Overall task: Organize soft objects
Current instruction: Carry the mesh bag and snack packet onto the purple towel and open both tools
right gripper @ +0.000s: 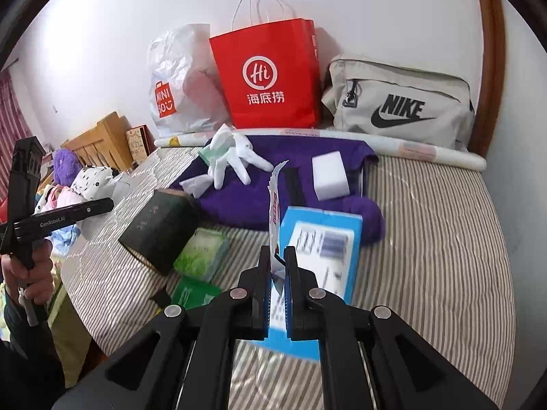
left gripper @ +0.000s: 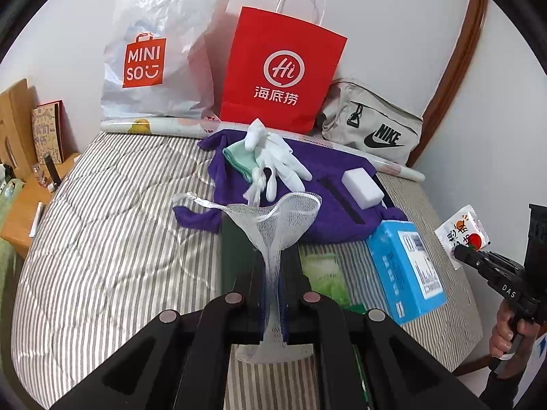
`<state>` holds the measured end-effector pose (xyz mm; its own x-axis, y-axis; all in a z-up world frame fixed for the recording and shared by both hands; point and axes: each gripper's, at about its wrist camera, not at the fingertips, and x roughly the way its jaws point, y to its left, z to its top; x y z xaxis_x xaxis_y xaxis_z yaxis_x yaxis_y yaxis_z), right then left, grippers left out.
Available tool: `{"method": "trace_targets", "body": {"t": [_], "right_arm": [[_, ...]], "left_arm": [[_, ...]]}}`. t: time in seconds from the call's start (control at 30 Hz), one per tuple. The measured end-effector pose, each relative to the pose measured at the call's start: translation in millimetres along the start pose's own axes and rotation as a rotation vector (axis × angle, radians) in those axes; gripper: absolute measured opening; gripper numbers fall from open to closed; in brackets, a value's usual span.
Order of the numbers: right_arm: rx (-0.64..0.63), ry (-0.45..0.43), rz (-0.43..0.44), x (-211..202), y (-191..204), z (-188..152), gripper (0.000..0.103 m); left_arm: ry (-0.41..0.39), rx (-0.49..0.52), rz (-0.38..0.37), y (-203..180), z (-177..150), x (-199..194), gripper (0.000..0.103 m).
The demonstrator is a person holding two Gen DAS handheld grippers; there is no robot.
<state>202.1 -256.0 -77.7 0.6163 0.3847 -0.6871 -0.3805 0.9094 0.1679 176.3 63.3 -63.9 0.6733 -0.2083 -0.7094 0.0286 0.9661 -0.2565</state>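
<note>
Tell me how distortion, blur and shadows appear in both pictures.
Left wrist view: the fisheye bends the striped bed edge; the red paper bag casts a soft shadow on the wall. Right wrist view: the packet between the fingers looks blurred, while the Nike bag is sharp.

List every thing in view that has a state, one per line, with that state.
left gripper: shut on the mesh pouch
mesh pouch: held up, mouth spread open
right gripper: shut on the sachet
sachet: held upright off the bed
white gloves: lying loose on the purple cloth
purple cloth: spread flat
white sponge: resting on the cloth
blue box: lying on the bed
red paper bag: standing upright
</note>
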Motion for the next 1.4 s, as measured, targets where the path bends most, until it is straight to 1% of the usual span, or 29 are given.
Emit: {"method": "trace_targets", "body": {"t": [0.2, 0.43, 0.8, 0.9, 1.17, 1.4], "right_arm": [[0.007, 0.003, 0.010, 15, -5, 20, 0.006], [-0.003, 0.012, 0.006, 33, -9, 41, 0.006], [-0.021, 0.051, 0.004, 74, -10, 69, 0.006], [-0.030, 0.064, 0.009, 87, -10, 77, 0.006], [-0.044, 0.094, 0.023, 118, -9, 88, 0.006], [-0.050, 0.148, 0.031, 149, -13, 93, 0.006]], "left_arm": [[0.001, -0.003, 0.013, 1, 16, 8, 0.007], [0.005, -0.008, 0.006, 6, 34, 21, 0.007], [0.030, -0.001, -0.007, 11, 66, 55, 0.007], [0.037, 0.004, 0.004, 10, 74, 64, 0.007], [0.067, 0.025, 0.005, 8, 91, 92, 0.007], [0.109, 0.010, 0.018, 11, 104, 118, 0.007]]}}
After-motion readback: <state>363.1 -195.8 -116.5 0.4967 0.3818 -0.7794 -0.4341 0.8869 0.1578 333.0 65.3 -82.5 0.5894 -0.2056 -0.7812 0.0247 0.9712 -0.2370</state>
